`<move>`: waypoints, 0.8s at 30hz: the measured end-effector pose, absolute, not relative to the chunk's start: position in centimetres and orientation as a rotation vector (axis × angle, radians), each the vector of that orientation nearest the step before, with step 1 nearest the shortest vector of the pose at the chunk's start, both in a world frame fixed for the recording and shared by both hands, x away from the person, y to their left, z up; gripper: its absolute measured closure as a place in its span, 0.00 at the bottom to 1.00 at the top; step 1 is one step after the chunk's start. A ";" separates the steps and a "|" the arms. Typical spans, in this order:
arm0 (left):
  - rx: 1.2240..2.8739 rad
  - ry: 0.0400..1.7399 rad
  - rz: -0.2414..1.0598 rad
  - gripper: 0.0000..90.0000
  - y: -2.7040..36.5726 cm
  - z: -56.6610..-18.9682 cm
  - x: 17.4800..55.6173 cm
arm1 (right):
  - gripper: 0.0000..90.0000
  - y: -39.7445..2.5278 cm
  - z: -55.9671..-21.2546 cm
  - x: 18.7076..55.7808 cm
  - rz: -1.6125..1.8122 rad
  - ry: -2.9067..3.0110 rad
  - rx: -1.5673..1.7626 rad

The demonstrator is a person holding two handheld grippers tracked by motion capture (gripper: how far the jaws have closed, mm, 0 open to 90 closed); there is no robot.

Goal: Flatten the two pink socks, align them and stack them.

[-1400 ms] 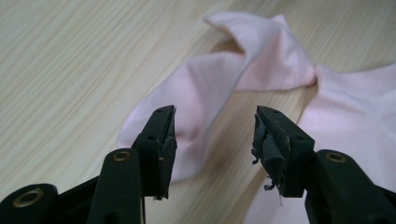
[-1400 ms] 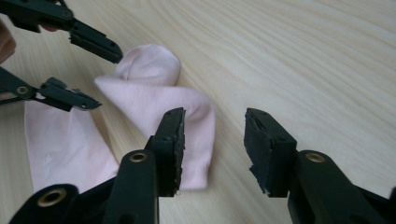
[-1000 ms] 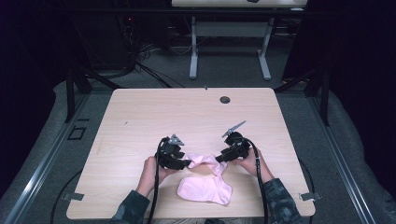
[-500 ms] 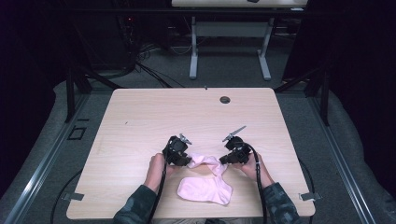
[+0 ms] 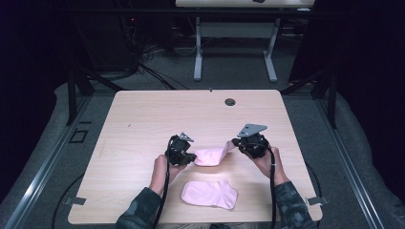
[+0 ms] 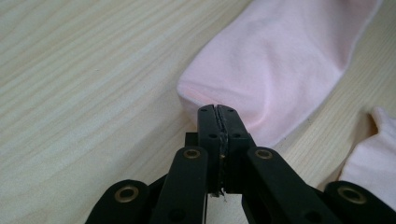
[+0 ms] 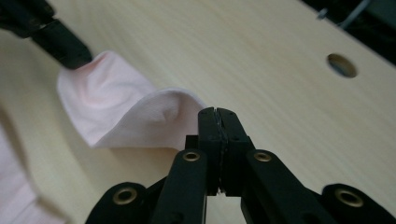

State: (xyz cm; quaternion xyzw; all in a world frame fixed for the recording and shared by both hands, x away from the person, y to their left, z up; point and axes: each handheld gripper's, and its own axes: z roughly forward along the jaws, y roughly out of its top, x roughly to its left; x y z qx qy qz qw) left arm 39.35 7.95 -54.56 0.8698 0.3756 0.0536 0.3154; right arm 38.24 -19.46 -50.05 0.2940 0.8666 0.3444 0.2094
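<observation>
A pink sock (image 5: 210, 155) hangs stretched between my two grippers just above the table (image 5: 143, 119). My left gripper (image 5: 193, 159) is shut on one end of it; in the left gripper view the jaws (image 6: 218, 112) pinch the rounded end of the sock (image 6: 280, 60). The right gripper (image 5: 234, 143) is shut on the opposite end, and in the right gripper view its jaws (image 7: 217, 114) clamp the edge of the sock (image 7: 126, 112). A second pink sock (image 5: 210, 194) lies flat near the front edge, also seen as the second sock (image 6: 373, 158) in the left gripper view.
A round cable hole (image 5: 230, 101) sits near the table's far edge, the same hole (image 7: 342, 65) in the right gripper view. The left gripper's jaws (image 7: 60, 44) appear at the top left there. Bare wood stretches to the left and behind the grippers.
The two grippers have moved apart and away from the person, pulling one sock off the other. That sock is now stretched between them while the second sock stays flat near the front.
</observation>
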 end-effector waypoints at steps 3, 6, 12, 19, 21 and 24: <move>2.296 1.004 0.129 0.99 8.0 -54.9 39.2 | 0.91 -20.1 -51.3 37.4 0.884 2.538 0.811; 2.297 1.016 0.112 0.95 8.1 -55.2 39.1 | 0.77 -21.1 -53.1 36.6 0.836 2.629 0.842; 2.305 1.026 0.106 0.78 8.5 -54.8 38.3 | 0.65 -23.8 -53.7 35.8 0.935 2.635 1.003; 2.242 1.113 0.195 0.62 9.4 -54.2 39.1 | 0.60 -22.1 -54.2 35.7 0.993 2.571 1.284; 2.263 1.110 0.174 0.59 9.0 -54.5 39.4 | 0.61 -21.1 -54.7 35.9 0.941 2.562 1.311; 2.288 1.091 0.154 0.56 8.3 -54.8 39.7 | 0.62 -20.0 -55.4 36.1 0.870 2.550 1.310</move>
